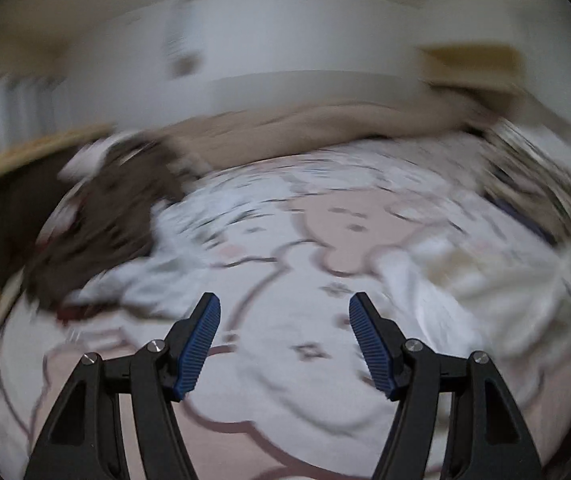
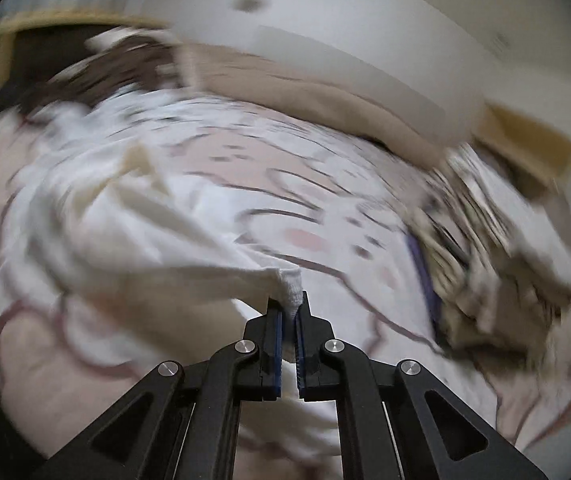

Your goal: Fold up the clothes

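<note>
left wrist view, far left: a wooden rail (image 1: pixel 25 156) curves along the left edge, blurred.
left wrist view, upper left: a dark brown garment (image 1: pixel 101 224) lies heaped on the patterned bedsheet (image 1: pixel 285 312), which shows a pink cartoon figure outlined in brown.
left wrist view, upper middle: a beige blanket (image 1: pixel 325 124) is bunched along the far edge of the sheet.
left wrist view, lower middle: the left gripper (image 1: pixel 284 306) hangs over the sheet with its blue-padded jaws well apart and nothing between them.
left wrist view, right: a white garment (image 1: pixel 465 280) lies crumpled at the right of the frame, beside the gripper and apart from it.
right wrist view, left: the same white garment (image 2: pixel 145 240) stretches from the left of the frame toward the lower middle, its fabric pulled into long folds.
right wrist view, lower middle: the right gripper (image 2: pixel 289 300) has its jaws together, clamped on a ribbed edge of the white garment, which sticks up just above the tips.
right wrist view, right: a pile of pale folded cloth (image 2: pixel 505 264) rests on the sheet; motion blur hides its details.
right wrist view, upper right: the beige blanket (image 2: pixel 325 96) runs across the far side.
</note>
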Tool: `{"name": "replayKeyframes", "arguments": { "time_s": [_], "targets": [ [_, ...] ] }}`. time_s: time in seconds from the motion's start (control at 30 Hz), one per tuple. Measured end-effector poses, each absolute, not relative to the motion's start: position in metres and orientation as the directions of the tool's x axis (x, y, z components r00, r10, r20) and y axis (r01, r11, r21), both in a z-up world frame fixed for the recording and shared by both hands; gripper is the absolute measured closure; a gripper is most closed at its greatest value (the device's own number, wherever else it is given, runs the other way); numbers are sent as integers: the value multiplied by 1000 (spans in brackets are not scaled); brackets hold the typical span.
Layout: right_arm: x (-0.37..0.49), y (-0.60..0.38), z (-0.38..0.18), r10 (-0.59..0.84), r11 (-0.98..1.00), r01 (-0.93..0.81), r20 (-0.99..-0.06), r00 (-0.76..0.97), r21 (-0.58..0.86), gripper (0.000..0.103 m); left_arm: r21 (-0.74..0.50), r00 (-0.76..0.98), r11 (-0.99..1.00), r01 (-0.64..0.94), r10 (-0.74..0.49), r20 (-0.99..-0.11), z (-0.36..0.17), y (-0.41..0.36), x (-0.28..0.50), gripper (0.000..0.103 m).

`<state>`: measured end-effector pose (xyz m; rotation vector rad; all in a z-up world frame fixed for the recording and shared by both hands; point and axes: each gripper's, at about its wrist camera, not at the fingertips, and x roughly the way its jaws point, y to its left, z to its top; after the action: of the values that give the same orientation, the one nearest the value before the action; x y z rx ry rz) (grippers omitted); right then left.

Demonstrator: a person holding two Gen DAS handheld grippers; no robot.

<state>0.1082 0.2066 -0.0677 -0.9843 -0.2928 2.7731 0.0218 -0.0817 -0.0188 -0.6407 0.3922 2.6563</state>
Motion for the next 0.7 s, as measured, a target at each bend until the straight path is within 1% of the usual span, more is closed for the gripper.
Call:
{"name": "replayKeyframes", "arguments": {
  "time_s": [0.1,0.17,0.2,0.27,0.33,0.4,0.47,0.53,0.6,0.63,0.67,0.7],
  "targets": [
    [99,235,-73,195,-980,-163,-654,-731,-111,97,334,-790,-758,-560,367,-491,-24,-36,54,36],
    [94,243,-82,149,-986,-163,-693,-705,-47,97,431,-746,-627,-649,417,-519,-33,-6,76,36],
    [92,245,-85,134,-987,-161,-706,-695,-30,97,462,-731,-578,-672,420,-538,-37,5,82,36],
    [91,248,-90,109,-987,-160,-720,-685,2,97,493,-695,-497,-714,417,-585,-47,23,88,36],
    [89,251,-90,88,-987,-158,-724,-684,30,97,511,-669,-438,-739,390,-633,-62,34,85,36],
    [89,253,-92,70,-987,-155,-727,-683,51,97,514,-657,-421,-747,351,-667,-72,38,75,38],
    [91,252,-96,58,-987,-150,-733,-678,61,97,496,-638,-426,-757,317,-702,-79,41,61,53],
    [91,252,-97,48,-988,-142,-736,-675,66,97,474,-617,-432,-767,295,-730,-84,44,48,58],
    [90,252,-99,38,-988,-134,-739,-673,71,97,461,-599,-425,-779,285,-749,-87,46,41,58],
    [90,252,-100,34,-989,-130,-740,-672,73,97,458,-594,-421,-783,283,-753,-88,47,39,65],
    [91,251,-100,32,-989,-127,-740,-672,73,97,455,-588,-419,-786,282,-758,-89,48,38,83],
    [91,251,-101,30,-989,-125,-739,-673,73,97,447,-583,-422,-788,281,-762,-89,47,39,89]
  ]
}}
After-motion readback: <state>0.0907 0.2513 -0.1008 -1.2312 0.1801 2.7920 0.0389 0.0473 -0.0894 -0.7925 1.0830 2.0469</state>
